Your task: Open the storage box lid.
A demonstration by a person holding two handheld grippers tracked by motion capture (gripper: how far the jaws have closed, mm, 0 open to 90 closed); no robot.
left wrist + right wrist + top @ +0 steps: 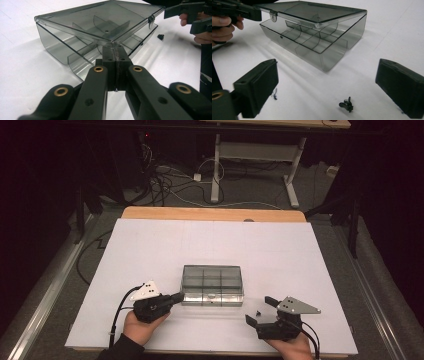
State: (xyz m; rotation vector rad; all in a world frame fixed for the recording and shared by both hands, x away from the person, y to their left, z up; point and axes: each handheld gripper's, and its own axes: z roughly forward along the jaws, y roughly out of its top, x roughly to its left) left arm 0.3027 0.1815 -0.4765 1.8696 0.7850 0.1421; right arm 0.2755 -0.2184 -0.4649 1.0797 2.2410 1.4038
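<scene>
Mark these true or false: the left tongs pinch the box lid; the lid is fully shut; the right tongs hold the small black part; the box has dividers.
1. The left tongs are shut on the lid of the smoky clear plastic box. True.
2. The lid is fully shut. False: it is lifted off the base.
3. The right tongs hold the small black metal part. False: they stand open, with the part lying on the white table between them.
4. Dividers split the box into compartments. True.
</scene>
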